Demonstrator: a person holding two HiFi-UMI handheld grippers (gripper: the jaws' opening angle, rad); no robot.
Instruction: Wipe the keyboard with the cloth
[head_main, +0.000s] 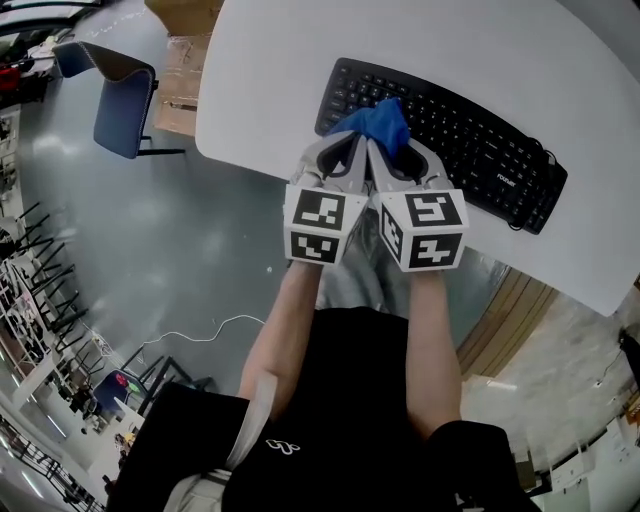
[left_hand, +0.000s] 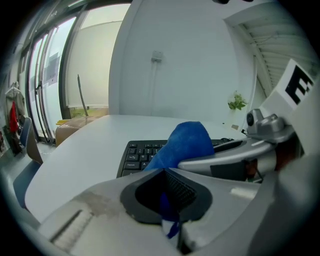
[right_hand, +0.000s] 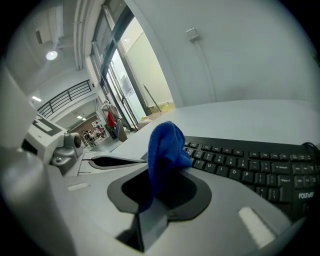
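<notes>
1. The left gripper and right gripper sit side by side, each pinching the blue cloth.
2. The cloth bunches over the left end of the black keyboard on the white table.
3. Likely best: press the cloth flat and sweep lightly along the key rows.

My left gripper has its jaws closed on the blue cloth, which bunches up over the black keyboard on the white worktop.

Head view: steep look down over tabletop. Gripper views: close, low, along own jaws. All share keyboard, cloth.
</notes>
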